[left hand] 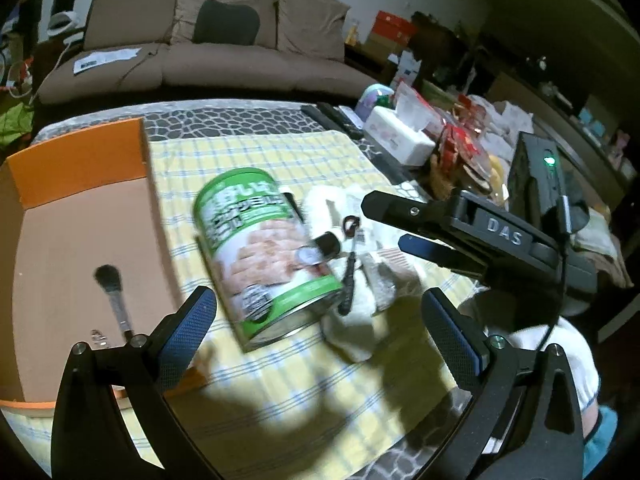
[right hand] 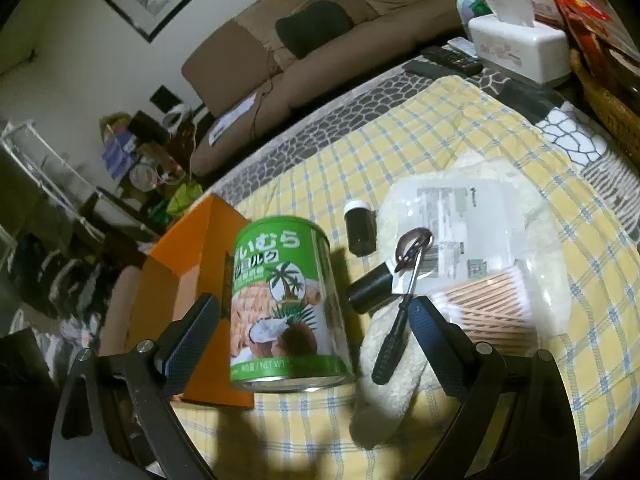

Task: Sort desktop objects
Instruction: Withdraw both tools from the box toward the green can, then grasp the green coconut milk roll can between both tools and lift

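A green coconut-milk can [left hand: 260,248] [right hand: 284,304] stands on the yellow checked cloth [left hand: 248,152] beside the orange cardboard box [left hand: 80,160] [right hand: 192,280]. My left gripper [left hand: 320,336] is open just short of the can, holding nothing. My right gripper [right hand: 314,336] [left hand: 386,222] is open too; the can sits ahead, nearer its left finger, with no contact that I can see. Right of the can lie a dark white-capped bottle [right hand: 360,232], a black cylinder [right hand: 368,292], a black-handled tool [right hand: 396,328] and a bagged pack of cotton swabs [right hand: 492,308]. A makeup brush [left hand: 112,292] lies inside the box.
A white tissue box [left hand: 400,136] [right hand: 516,44] and remotes [left hand: 336,118] [right hand: 448,56] sit at the table's far side. Snack packets and clutter [left hand: 464,148] crowd the right edge. A brown sofa [left hand: 200,56] stands beyond the table.
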A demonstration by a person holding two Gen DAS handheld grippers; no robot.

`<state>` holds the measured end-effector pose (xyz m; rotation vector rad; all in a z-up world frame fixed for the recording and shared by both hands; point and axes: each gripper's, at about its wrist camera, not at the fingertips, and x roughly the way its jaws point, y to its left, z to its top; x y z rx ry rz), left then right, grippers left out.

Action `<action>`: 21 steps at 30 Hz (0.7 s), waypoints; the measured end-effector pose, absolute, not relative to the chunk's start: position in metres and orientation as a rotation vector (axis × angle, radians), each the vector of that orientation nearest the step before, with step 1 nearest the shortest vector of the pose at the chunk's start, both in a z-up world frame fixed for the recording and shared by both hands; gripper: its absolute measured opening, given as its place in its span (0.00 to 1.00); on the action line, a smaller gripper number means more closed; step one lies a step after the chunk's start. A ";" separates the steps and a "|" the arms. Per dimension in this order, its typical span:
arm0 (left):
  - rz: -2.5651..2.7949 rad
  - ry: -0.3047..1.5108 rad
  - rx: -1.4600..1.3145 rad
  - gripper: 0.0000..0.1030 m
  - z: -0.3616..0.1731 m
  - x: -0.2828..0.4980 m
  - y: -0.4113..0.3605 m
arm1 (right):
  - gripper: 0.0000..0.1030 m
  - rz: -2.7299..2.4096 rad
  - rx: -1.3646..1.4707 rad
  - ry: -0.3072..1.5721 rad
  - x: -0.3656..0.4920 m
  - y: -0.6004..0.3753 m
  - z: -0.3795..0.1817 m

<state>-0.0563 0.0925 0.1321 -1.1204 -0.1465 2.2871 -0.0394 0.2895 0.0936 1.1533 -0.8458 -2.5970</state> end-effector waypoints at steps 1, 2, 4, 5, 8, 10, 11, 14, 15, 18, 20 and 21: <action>2.287 -0.145 -1.129 1.00 0.132 -0.059 0.097 | 0.94 -2.598 1.145 -0.863 -0.038 0.292 0.094; 2.292 -0.135 -1.140 1.00 0.132 -0.061 0.103 | 0.94 -2.603 1.134 -0.888 -0.036 0.298 0.095; 2.298 -0.118 -1.154 1.00 0.130 -0.065 0.114 | 0.94 -2.609 1.124 -0.921 -0.034 0.306 0.096; 2.301 -0.108 -1.162 1.00 0.129 -0.066 0.119 | 0.94 -2.609 1.117 -0.946 -0.033 0.311 0.096; 2.320 -0.081 -1.192 1.00 0.123 -0.072 0.134 | 0.94 -2.607 1.096 -1.021 -0.028 0.325 0.096; 2.346 -0.066 -1.231 1.00 0.117 -0.076 0.141 | 0.94 -2.617 1.088 -1.051 -0.025 0.333 0.096; 2.359 -0.063 -1.254 1.00 0.113 -0.079 0.143 | 0.94 -2.620 1.081 -1.064 -0.024 0.337 0.096; 2.397 -0.053 -1.334 0.99 0.100 -0.086 0.149 | 0.94 -2.622 1.075 -1.092 -0.021 0.345 0.096; 2.424 -0.031 -1.352 0.99 0.097 -0.086 0.151 | 0.94 -2.621 1.076 -1.094 -0.020 0.347 0.097; 2.463 0.001 -1.419 0.99 0.088 -0.093 0.154 | 0.94 -2.618 1.077 -1.088 -0.020 0.347 0.097; 2.475 0.009 -1.482 0.99 0.079 -0.099 0.155 | 0.94 -2.616 1.078 -1.083 -0.019 0.347 0.097; 2.486 0.026 -1.504 0.99 0.076 -0.101 0.156 | 0.94 -2.614 1.080 -1.078 -0.019 0.346 0.097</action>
